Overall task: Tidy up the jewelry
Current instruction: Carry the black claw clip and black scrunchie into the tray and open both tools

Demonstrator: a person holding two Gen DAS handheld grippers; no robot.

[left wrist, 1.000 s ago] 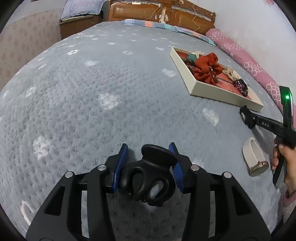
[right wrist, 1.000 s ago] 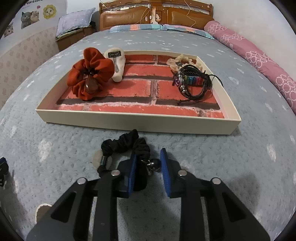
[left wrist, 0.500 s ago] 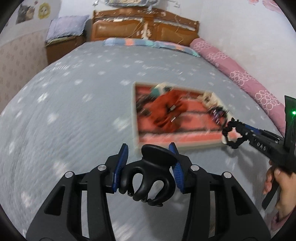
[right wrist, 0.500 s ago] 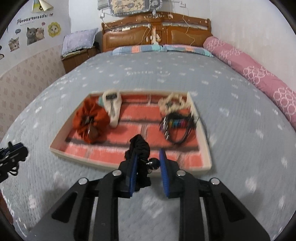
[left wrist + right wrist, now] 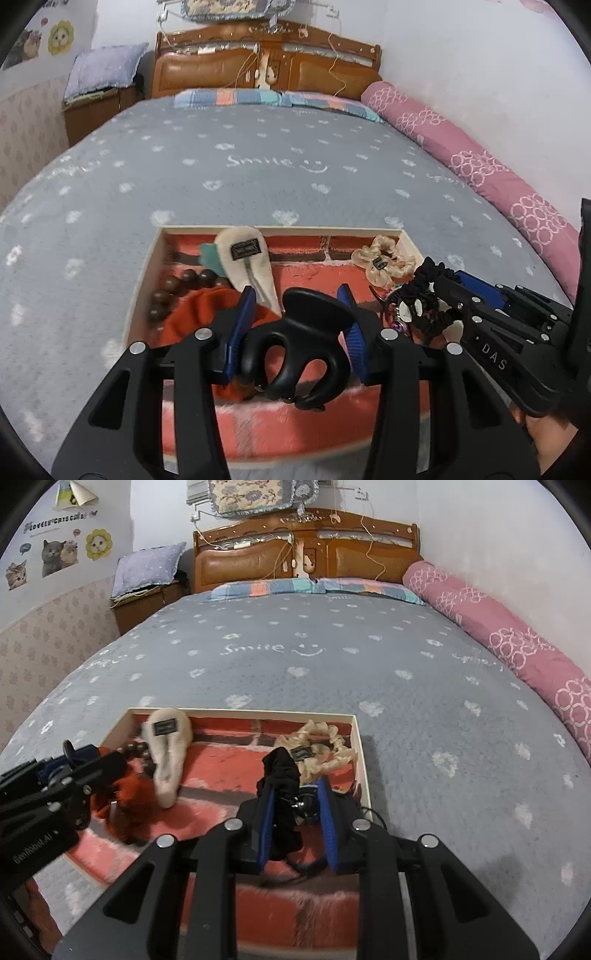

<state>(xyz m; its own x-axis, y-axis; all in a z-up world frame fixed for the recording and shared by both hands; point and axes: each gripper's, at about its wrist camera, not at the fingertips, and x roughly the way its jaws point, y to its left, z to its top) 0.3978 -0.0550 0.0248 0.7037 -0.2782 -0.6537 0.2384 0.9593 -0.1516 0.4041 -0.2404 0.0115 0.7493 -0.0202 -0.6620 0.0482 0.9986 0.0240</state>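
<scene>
The black claw clip (image 5: 295, 347) is pinched between the blue pads of the left gripper (image 5: 297, 328) and hangs over the near part of the tray (image 5: 147, 266). The black scrunchie (image 5: 282, 775) is pinched in the right gripper (image 5: 295, 823), whose jaws are nearly pressed together, over the tray's right half, near the cream scrunchie (image 5: 325, 749). Already inside the tray: an orange scrunchie (image 5: 195, 314), brown beads (image 5: 173, 291) and a cream hair clip (image 5: 247, 262).

Judgement: the step in hand is setting both pieces down. Each should be lowered onto bare tray floor, clear of the pieces already lying there, and released only once low, so that neither bounces over the rim.

Legible writing: "Smile" on the grey bedspread (image 5: 258, 648) beyond the tray, and "DAS" on the right gripper's body. The small labels on the cream pieces are unreadable.
</scene>
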